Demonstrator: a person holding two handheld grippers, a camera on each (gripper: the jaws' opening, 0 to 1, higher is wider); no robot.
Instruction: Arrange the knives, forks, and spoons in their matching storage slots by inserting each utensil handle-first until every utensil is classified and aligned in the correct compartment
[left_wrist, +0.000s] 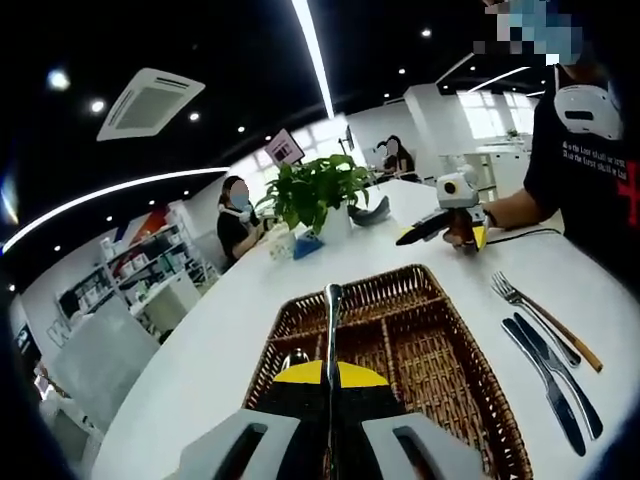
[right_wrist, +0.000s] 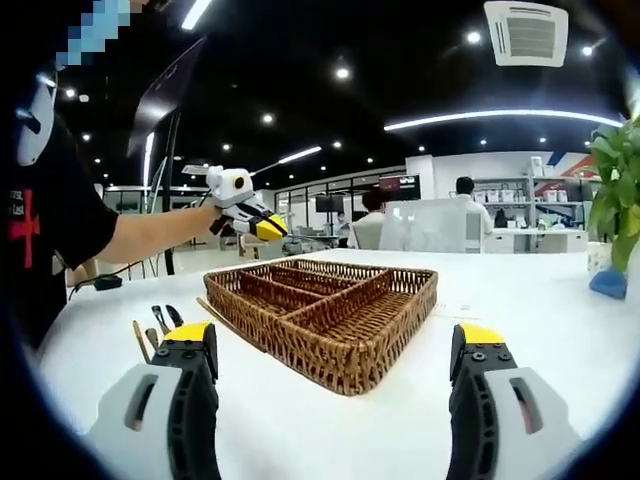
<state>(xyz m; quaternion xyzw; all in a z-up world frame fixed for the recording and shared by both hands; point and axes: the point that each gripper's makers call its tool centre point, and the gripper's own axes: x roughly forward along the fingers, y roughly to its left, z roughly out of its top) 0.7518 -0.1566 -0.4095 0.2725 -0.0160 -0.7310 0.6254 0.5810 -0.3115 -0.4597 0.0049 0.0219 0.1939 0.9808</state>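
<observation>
Left tool (left_wrist: 328, 440) is pinching a spoon (left_wrist: 331, 340) at lower centre, over the wicker tray (left_wrist: 420, 340). Right tool (right_wrist: 335, 375) is sitting spread before the tray; fork (left_wrist: 540, 315) and knives (left_wrist: 550, 375) are lying at right on the table (left_wrist: 200, 360).

Brown woven basket (right_wrist: 330, 320), white table (right_wrist: 540, 300), black-handled knives (left_wrist: 550, 375), yellow-tipped black left claw (left_wrist: 328, 400).

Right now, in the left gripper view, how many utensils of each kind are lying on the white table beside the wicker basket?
Forks: 1
Knives: 2
Wooden-handled utensil, kind unclear: 1
Total: 4
</observation>
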